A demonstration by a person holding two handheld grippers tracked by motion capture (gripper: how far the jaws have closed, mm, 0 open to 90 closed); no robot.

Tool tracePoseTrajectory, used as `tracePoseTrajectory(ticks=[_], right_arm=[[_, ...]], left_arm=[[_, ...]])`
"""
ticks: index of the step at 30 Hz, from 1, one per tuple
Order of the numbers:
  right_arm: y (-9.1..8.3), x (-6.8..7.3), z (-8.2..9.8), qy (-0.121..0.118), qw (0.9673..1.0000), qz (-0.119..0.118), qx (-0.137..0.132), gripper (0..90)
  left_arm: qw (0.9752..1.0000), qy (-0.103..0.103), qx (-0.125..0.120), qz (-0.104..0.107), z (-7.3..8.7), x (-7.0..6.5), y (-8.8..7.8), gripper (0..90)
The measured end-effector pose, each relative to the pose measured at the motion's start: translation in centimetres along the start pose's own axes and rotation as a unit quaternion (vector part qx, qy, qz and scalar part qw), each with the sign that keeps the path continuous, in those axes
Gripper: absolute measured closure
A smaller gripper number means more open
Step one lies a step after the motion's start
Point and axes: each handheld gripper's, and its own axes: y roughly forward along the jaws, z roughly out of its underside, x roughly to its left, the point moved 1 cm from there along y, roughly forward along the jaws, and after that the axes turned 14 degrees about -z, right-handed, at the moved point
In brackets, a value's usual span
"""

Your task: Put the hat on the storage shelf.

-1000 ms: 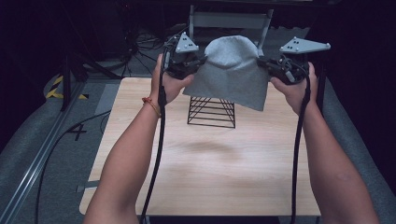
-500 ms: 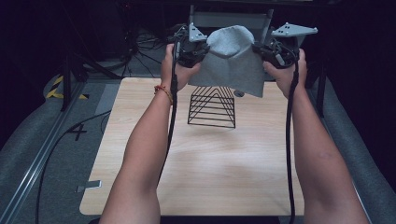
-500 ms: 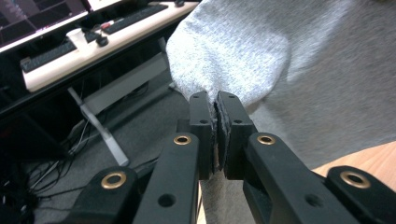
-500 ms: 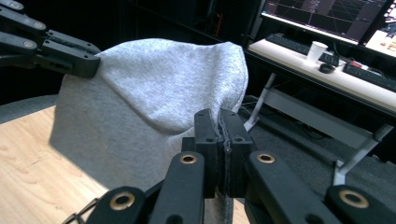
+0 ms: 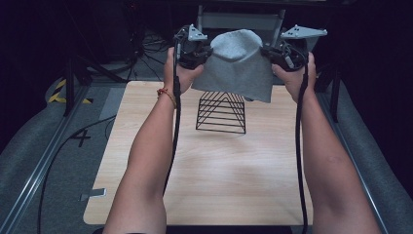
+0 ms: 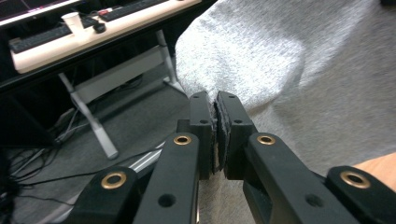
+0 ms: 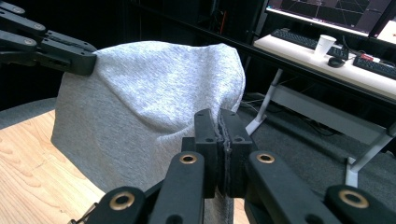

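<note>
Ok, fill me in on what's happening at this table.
A person holds a grey knit cloth stretched in the air between two tools. The left hand-held gripper is shut on one edge of it and the right hand-held gripper is shut on the opposite edge. The cloth hangs over the far end of the wooden table, just above a black wire rack standing there. It does not appear to rest on the rack yet.

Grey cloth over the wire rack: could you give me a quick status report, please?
Left gripper and right gripper both shut on the grey cloth. Cloth held up, stretched between them, above the wire rack. Nothing in the way.
</note>
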Motion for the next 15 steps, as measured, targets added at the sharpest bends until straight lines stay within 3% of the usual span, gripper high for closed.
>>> tracePoseTrajectory(ticks=[8,15], right_arm=[[-1.1,0.3,0.0,0.004,1.0000,-0.001,-0.007,87.9],[-1.7,0.5,-0.2,0.003,0.9999,-0.003,-0.011,87.9]], left_arm=[[0.9997,-0.015,-0.002,0.021,0.0,0.4,-1.6,85.7],[0.9997,-0.007,-0.010,0.023,-0.6,0.4,-2.8,85.6]])
